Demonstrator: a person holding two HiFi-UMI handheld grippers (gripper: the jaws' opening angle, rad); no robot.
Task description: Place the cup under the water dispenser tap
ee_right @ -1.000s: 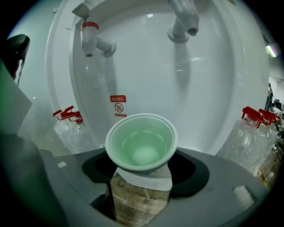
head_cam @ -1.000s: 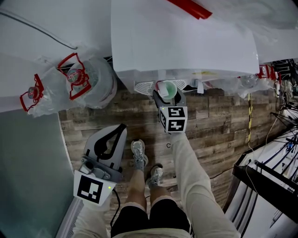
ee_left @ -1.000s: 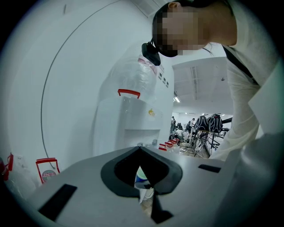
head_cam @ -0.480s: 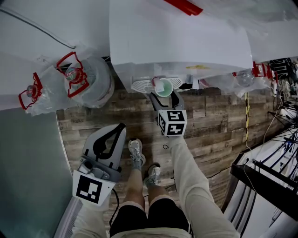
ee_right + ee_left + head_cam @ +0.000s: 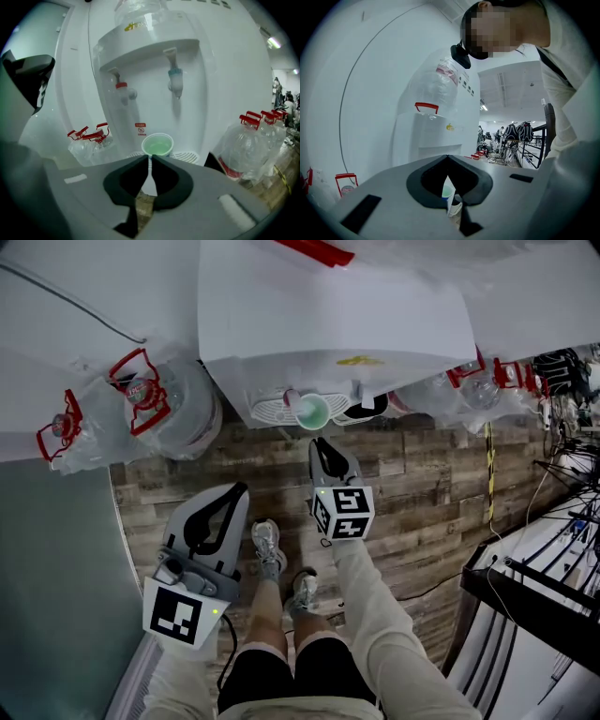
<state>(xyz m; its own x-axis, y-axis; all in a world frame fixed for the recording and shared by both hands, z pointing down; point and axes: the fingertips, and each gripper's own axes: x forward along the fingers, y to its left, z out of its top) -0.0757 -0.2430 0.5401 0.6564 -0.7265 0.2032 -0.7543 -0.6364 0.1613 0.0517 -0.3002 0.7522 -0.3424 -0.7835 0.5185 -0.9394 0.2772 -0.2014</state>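
Observation:
The white cup (image 5: 312, 411) with a green inside stands upright on the drip tray (image 5: 272, 411) of the white water dispenser (image 5: 328, 324). In the right gripper view the cup (image 5: 157, 144) sits below and between the red tap (image 5: 121, 86) and the blue tap (image 5: 175, 77). My right gripper (image 5: 317, 442) is a short way back from the cup and apart from it. Its jaws are closing with nothing between them, and their tips almost touch (image 5: 150, 157). My left gripper (image 5: 246, 491) hangs lower left, shut and holding nothing (image 5: 447, 157).
Bagged water bottles with red handles lie left of the dispenser (image 5: 178, 399) and right of it (image 5: 450, 381). The person's feet (image 5: 267, 545) stand on the wood-look floor. A black rack with cables (image 5: 534, 596) fills the right side.
The right gripper let go of the cup, drew back from the dispenser and brought its jaws together. The cup stayed on the drip tray. The left gripper barely moved.

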